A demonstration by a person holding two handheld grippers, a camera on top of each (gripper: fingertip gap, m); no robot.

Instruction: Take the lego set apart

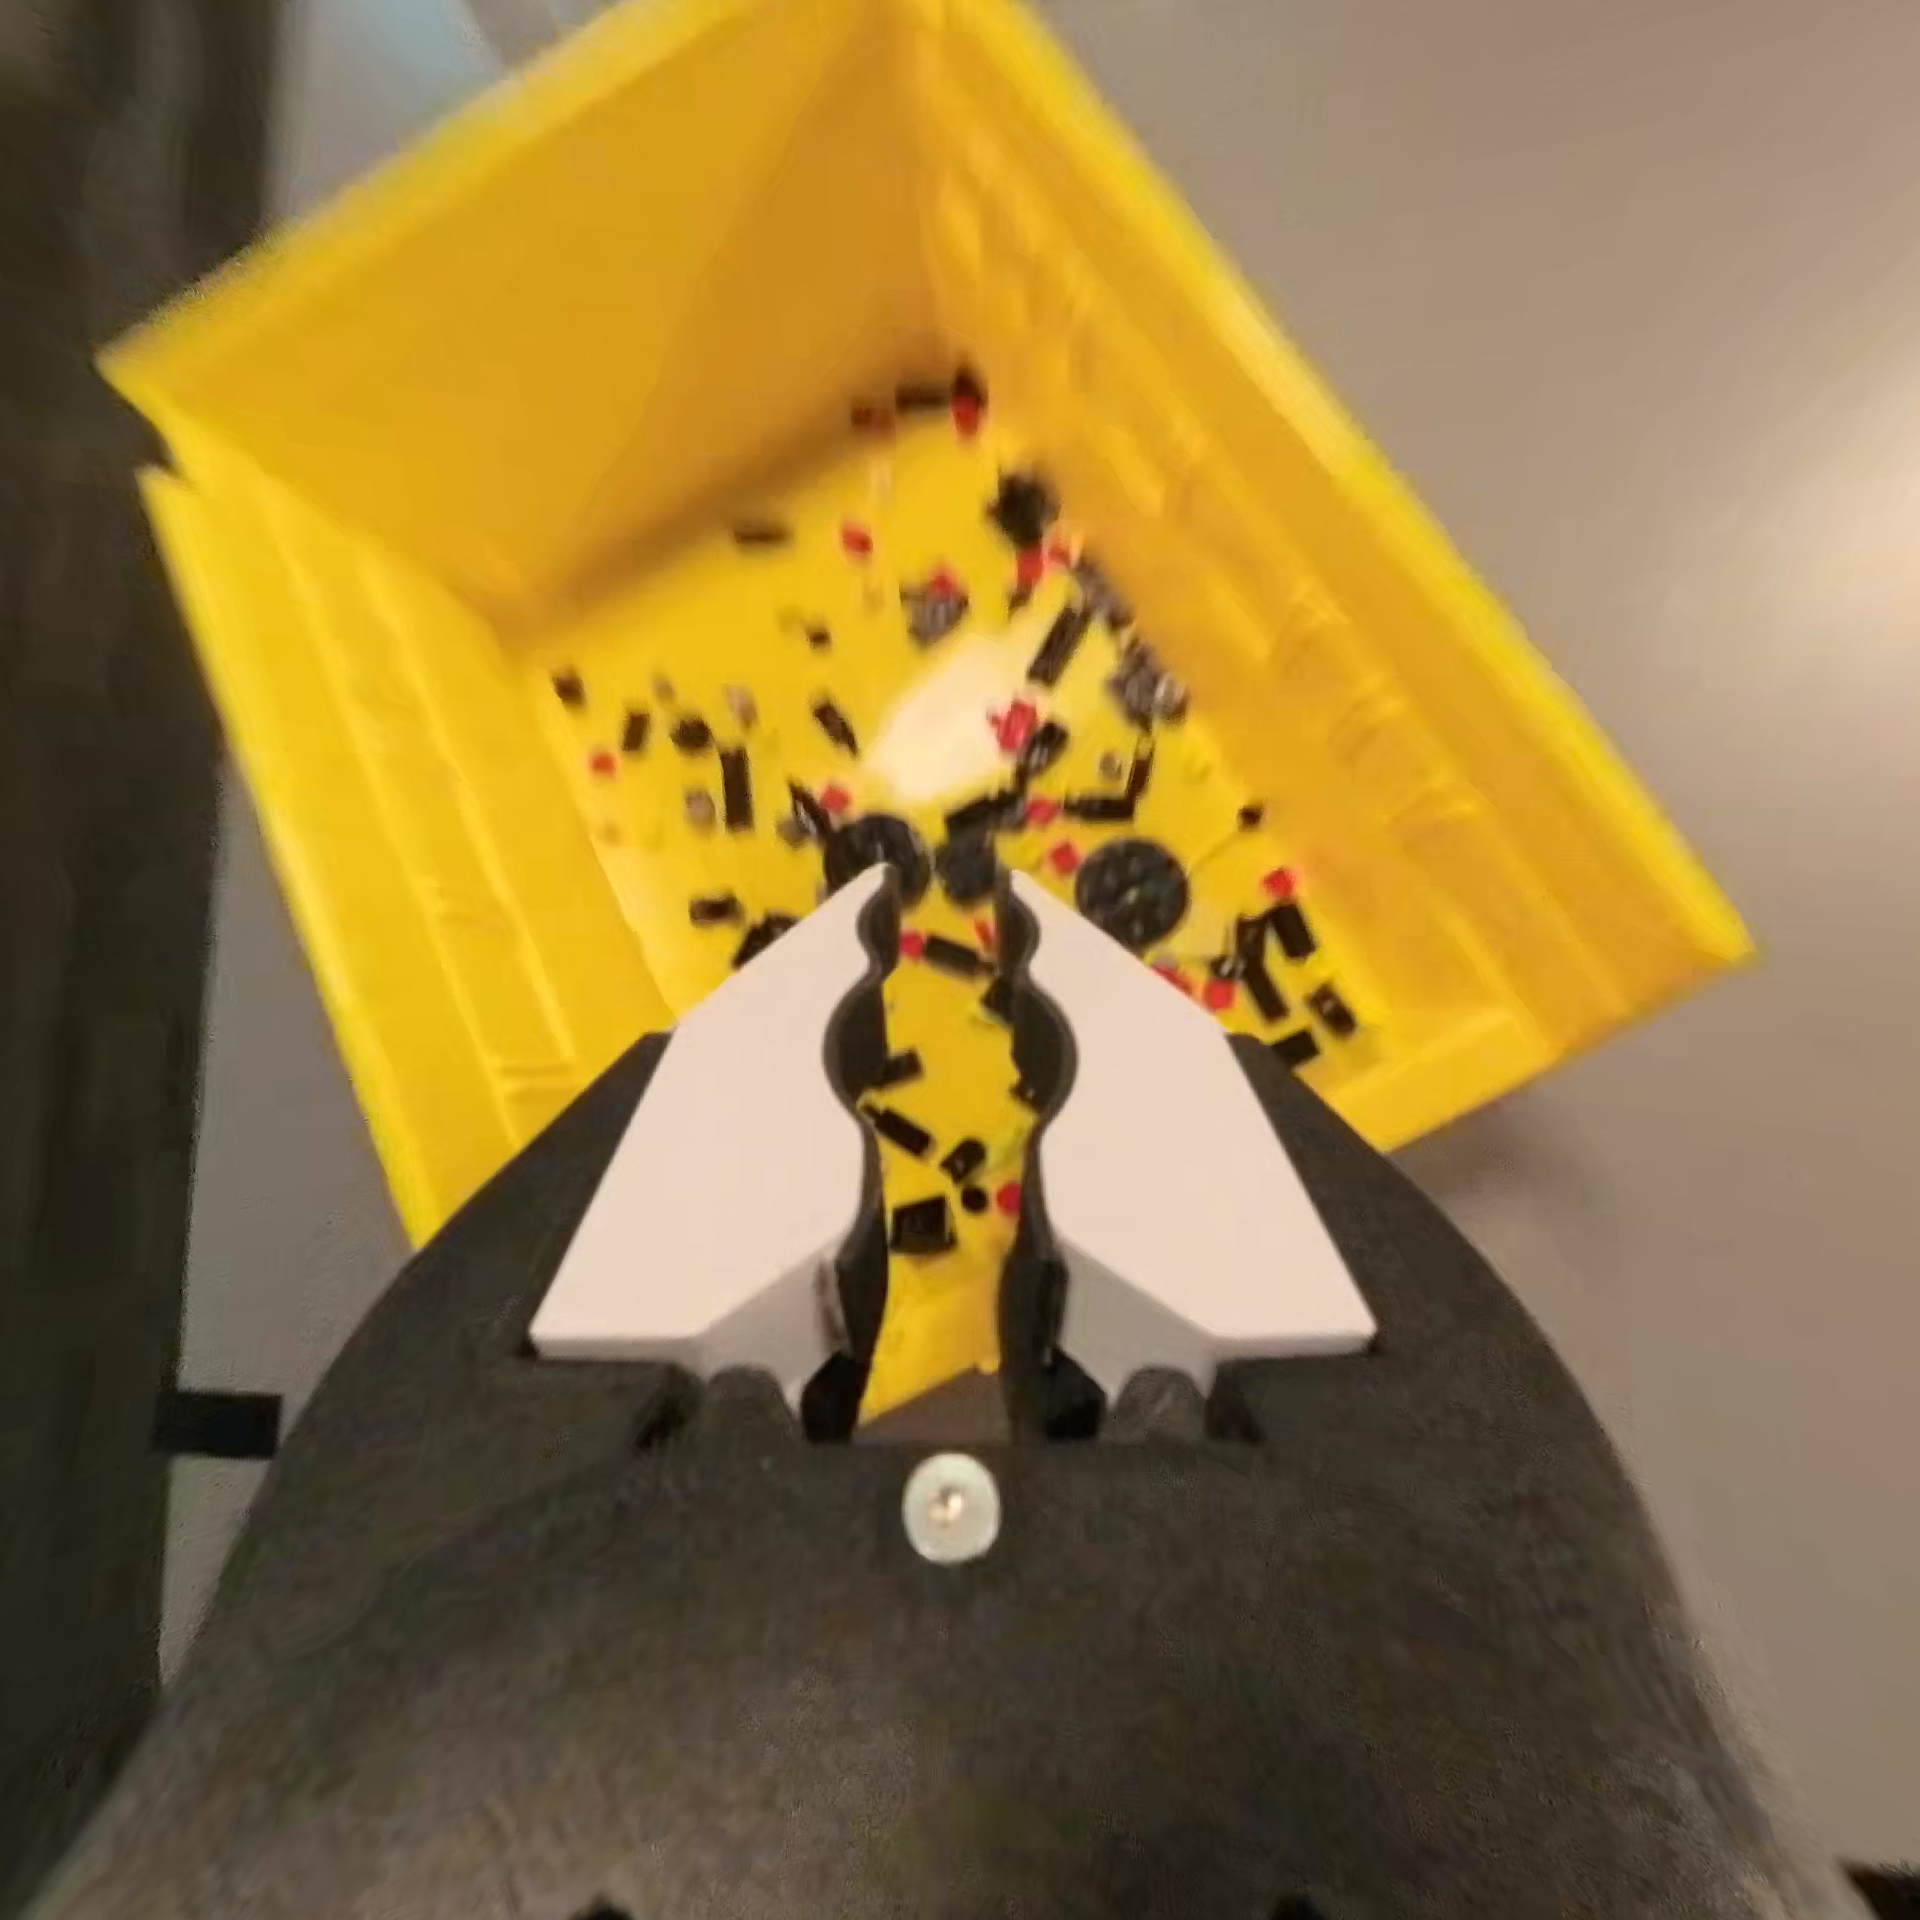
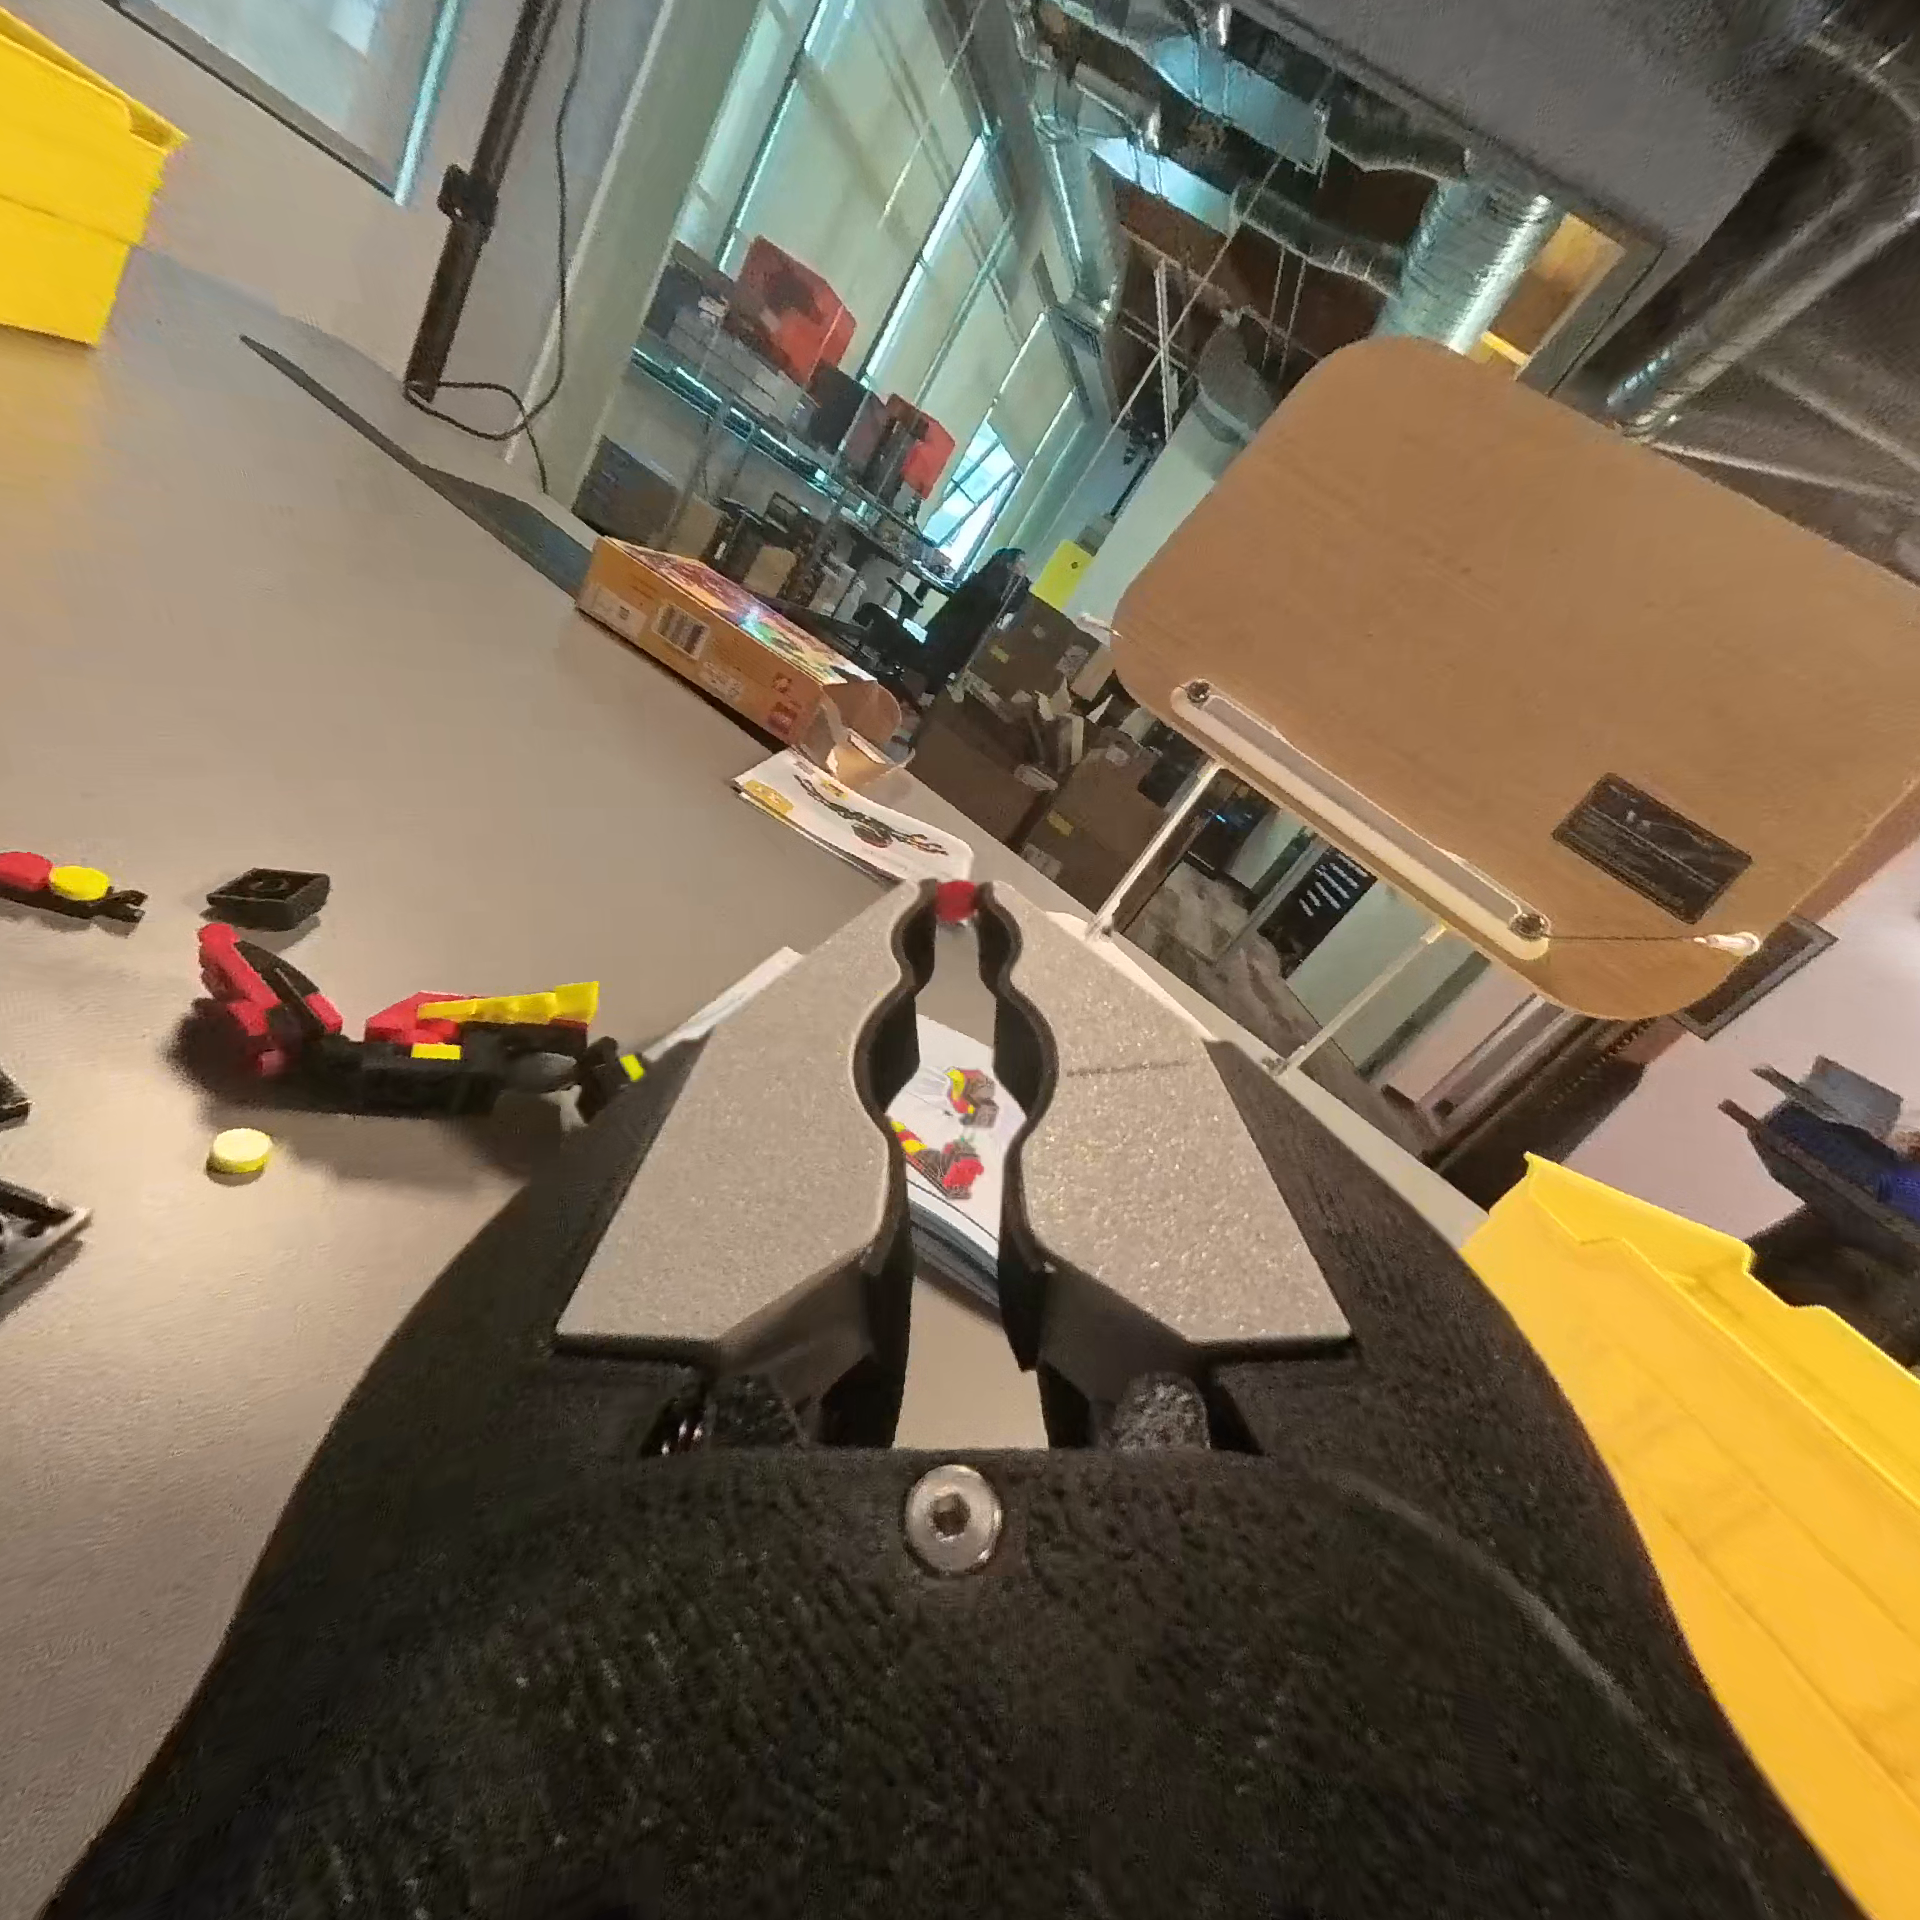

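Observation:
In the left wrist view my left gripper point(image 1: 948, 883) hangs over a yellow bin point(image 1: 582, 343), open with a narrow gap and nothing between its fingers. The bin floor holds several loose black, red and yellow lego pieces, among them a black wheel point(image 1: 1129, 890); the view is blurred. In the right wrist view my right gripper point(image 2: 953, 902) is shut on a small red lego piece point(image 2: 952, 898) at its fingertips, held above the table. The partly built red, black and yellow lego model point(image 2: 416, 1039) lies on the grey table point(image 2: 416, 675) to the gripper's left.
Loose pieces lie near the model: a black square piece point(image 2: 268, 896), a yellow round piece point(image 2: 240, 1151), a red-yellow-black bit point(image 2: 62, 885). An instruction booklet point(image 2: 951, 1143) lies under the gripper, the set's box point(image 2: 707, 634) beyond. Yellow bins stand at right point(image 2: 1714, 1455) and far left point(image 2: 62, 208). Left tips to right tips: about 50 cm. From the right gripper's tips to the red-yellow-black bit point(image 2: 62, 885) is close to 15 cm.

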